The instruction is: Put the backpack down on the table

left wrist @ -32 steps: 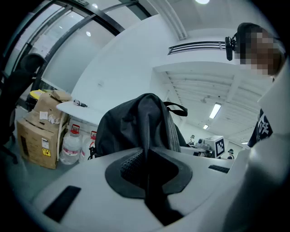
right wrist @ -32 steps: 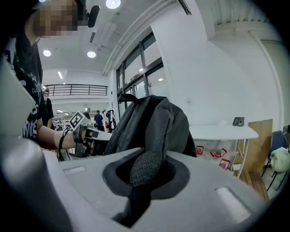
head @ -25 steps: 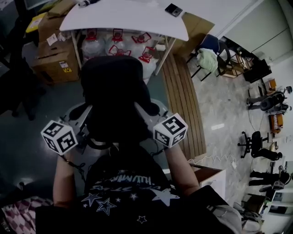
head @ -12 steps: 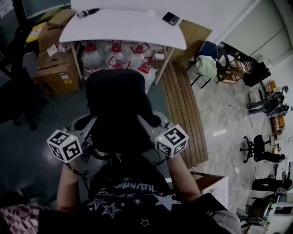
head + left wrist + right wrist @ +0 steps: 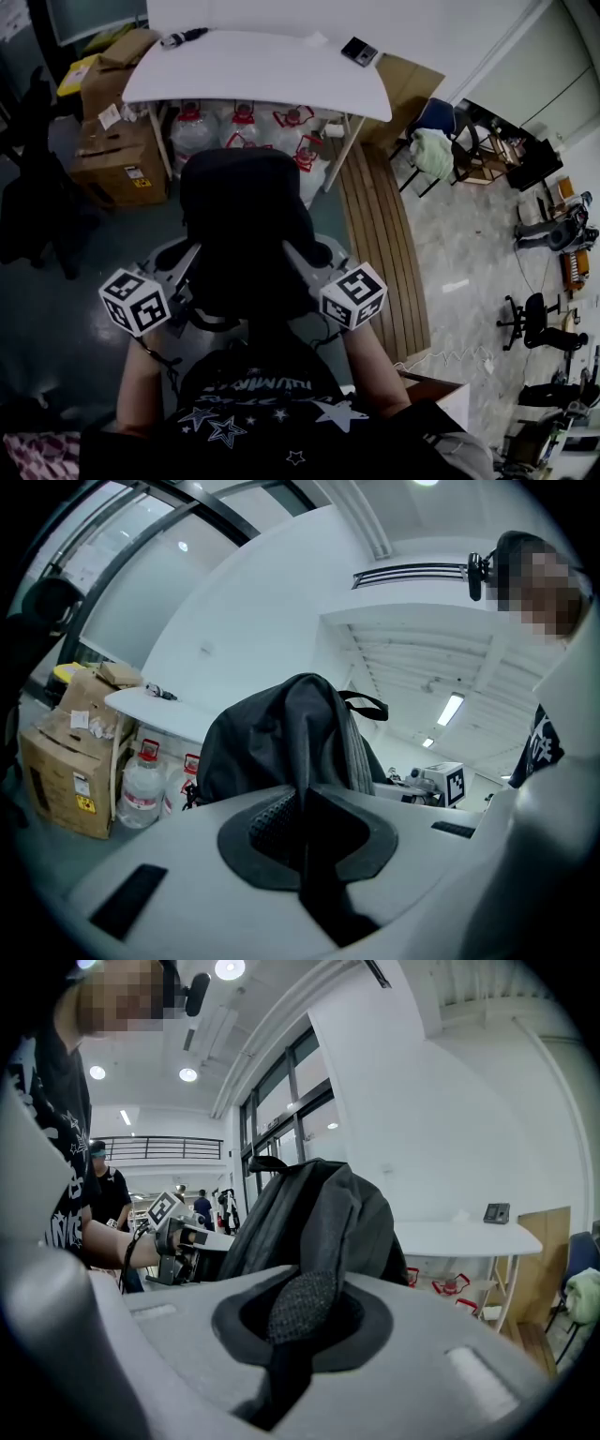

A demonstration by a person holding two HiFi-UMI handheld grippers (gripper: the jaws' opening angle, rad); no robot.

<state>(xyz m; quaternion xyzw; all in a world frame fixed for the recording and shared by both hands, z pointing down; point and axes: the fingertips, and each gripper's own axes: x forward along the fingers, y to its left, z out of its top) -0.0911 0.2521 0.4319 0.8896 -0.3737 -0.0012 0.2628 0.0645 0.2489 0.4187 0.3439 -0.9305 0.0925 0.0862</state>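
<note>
Water jugs (image 5: 192,131) under white table (image 5: 253,70) beyond backpack (image 5: 244,225) (cardboard boxes (image 5: 117,159) beside)

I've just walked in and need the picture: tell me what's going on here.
A person holds a black backpack up between two grippers. The left gripper and the right gripper are each shut on its fabric. The backpack hangs in front of the white table and is not yet set down on it. Water jugs stand under the table.
</note>
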